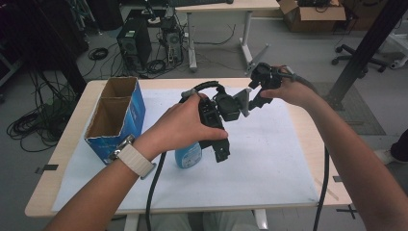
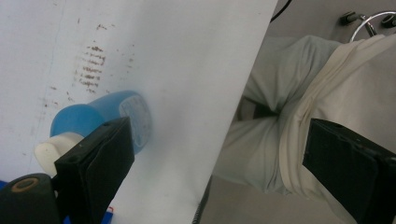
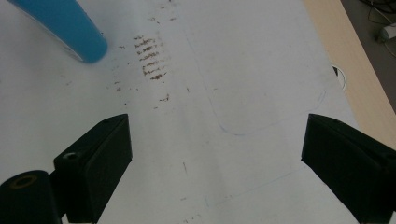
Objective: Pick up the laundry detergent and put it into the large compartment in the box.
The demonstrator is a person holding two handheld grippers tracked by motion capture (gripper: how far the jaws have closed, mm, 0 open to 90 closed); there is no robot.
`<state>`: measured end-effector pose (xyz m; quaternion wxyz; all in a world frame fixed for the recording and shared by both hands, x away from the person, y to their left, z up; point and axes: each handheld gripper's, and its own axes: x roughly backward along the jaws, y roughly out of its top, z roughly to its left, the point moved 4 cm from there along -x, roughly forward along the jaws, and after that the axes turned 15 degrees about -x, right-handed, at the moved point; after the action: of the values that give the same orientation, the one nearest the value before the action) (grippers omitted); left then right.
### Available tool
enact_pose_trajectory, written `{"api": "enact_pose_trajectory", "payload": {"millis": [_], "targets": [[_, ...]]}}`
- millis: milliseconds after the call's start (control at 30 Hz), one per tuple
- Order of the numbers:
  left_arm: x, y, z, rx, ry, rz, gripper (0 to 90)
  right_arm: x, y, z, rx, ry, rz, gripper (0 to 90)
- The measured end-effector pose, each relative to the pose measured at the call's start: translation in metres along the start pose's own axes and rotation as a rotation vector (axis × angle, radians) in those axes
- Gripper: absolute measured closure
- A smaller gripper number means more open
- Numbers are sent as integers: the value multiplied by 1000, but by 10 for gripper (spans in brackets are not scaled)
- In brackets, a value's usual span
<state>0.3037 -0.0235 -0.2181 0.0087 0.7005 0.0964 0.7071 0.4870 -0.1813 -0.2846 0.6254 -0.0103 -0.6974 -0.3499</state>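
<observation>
A blue bottle (image 1: 188, 156) with a white cap rests on the white sheet (image 1: 269, 159), just below the person's left hand. My left gripper (image 1: 221, 153) hovers over it, pointing down toward the table's near edge. In the left gripper view the bottle (image 2: 100, 114) sits partly behind the left jaw, and my left gripper (image 2: 217, 135) is open with nothing between its jaws. My right gripper (image 1: 257, 96) is held above the far middle of the sheet. In its own view my right gripper (image 3: 217, 126) is open over bare sheet, with the blue bottle (image 3: 65, 28) at the top left.
An open blue cardboard box (image 1: 115, 115) stands at the left of the table. Brown smudges (image 3: 149, 58) mark the sheet beside the bottle. The person's lap (image 2: 280, 116) lies past the near edge. Cables trail off the front, and the bare wooden table edge (image 3: 355, 60) runs along the right.
</observation>
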Motion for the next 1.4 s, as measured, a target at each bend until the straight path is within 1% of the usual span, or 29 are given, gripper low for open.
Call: {"api": "enact_pose_trajectory", "payload": {"millis": [167,367,500,533,567,667,700,733,767,833,867,933,1033,1067,1167,1333,1367,1400], "targets": [[3,0,-2,-2,1,2,88,2,0,1,2,-2,-2,84],[5,2,-1,18,13,1,86,4,3,2,5,2,-11,84],[12,0,1,40,31,-14,86,5,5,3,9,-1,-13,84],[12,0,1,40,31,-14,86,5,5,3,9,-1,-13,84],[13,-1,1,48,33,-16,86,5,5,3,11,-1,-12,84],[20,-3,3,59,46,-22,86,5,5,4,11,-4,-9,84],[20,-3,3,59,46,-22,86,5,5,4,11,-4,-9,84],[24,-4,4,62,55,-26,86,6,5,4,9,-4,-10,84],[24,-4,4,62,55,-26,86,6,5,4,9,-4,-10,84],[29,-5,8,84,69,-34,86,6,4,3,7,-6,-8,84],[29,-5,8,84,69,-34,86,6,4,3,7,-6,-8,84],[31,-7,10,96,76,-35,84,6,4,3,7,-7,-8,84],[33,-10,17,125,99,-38,81,6,5,4,10,-6,-8,84],[33,-10,17,125,99,-38,80,6,5,4,10,-6,-8,84],[35,-13,22,149,102,-43,80,6,5,3,10,-7,-6,84],[36,-20,34,183,110,-42,78,6,5,2,10,-7,-7,84],[36,-24,39,195,115,-41,78,6,4,2,9,-8,-5,84],[36,-24,39,195,115,-41,78,6,4,2,9,-8,-5,84]]}}
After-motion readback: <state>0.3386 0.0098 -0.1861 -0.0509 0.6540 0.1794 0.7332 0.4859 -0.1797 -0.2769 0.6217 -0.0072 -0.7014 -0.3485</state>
